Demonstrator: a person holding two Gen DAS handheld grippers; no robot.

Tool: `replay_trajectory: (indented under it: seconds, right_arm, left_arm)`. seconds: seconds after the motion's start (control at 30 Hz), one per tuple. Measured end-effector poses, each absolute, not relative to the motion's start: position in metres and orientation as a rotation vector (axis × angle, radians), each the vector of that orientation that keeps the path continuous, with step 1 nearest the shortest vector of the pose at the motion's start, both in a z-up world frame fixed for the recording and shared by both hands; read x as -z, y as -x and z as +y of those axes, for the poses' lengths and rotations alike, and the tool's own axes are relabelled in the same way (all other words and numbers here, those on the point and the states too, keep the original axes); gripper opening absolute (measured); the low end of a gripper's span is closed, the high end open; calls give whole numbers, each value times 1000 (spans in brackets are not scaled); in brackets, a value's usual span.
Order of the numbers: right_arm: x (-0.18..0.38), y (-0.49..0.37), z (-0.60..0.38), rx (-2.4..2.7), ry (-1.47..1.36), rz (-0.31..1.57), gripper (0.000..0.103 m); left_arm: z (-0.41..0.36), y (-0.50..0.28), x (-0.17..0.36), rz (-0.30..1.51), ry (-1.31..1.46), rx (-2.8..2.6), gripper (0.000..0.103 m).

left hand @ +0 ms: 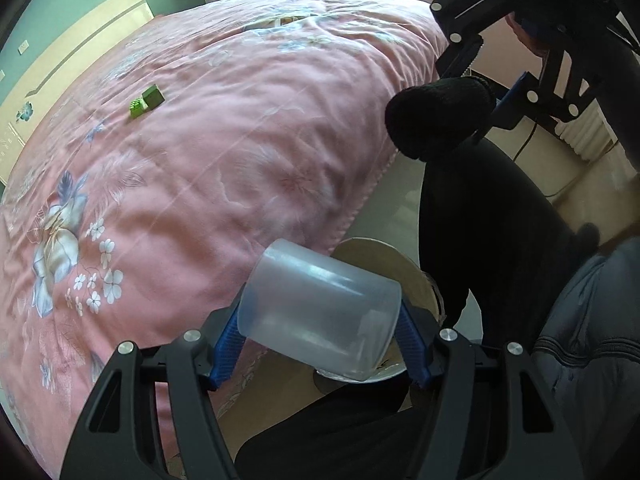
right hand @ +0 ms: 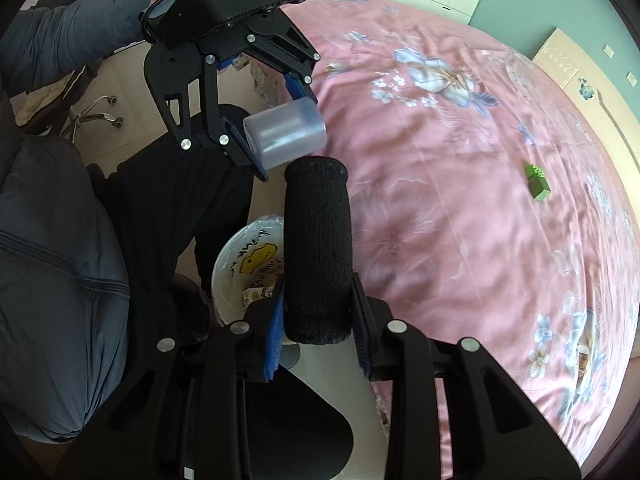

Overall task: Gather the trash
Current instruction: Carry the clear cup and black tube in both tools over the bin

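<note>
Left gripper (left hand: 320, 344) grips cup (left hand: 320, 312); right gripper (right hand: 318, 316) grips black roll (right hand: 318, 248). Bin (right hand: 232, 276) below, partly hidden: off-centre release risks dropping beside it.

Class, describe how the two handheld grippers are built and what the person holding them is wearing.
Both the left gripper and right gripper have matte black linkage frames with round silver bolt heads and blue ribbed fingers. The person wears a grey-blue padded jacket sleeve and black trousers.
</note>
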State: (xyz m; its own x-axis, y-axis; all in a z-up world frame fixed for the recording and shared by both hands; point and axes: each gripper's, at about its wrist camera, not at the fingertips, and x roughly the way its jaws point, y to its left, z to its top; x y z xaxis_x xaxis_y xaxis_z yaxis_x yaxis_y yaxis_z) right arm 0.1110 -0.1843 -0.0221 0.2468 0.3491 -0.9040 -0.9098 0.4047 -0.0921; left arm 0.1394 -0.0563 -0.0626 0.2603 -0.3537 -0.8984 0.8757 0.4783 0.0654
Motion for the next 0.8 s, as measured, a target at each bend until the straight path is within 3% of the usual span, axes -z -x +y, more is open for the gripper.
replay_trajectory:
  seconds: [0.8]
  right_arm:
    - [106,-85,-155,-1074,704,1088,31]
  left_arm:
    - [-68,-102,136,1107,-660,992,68]
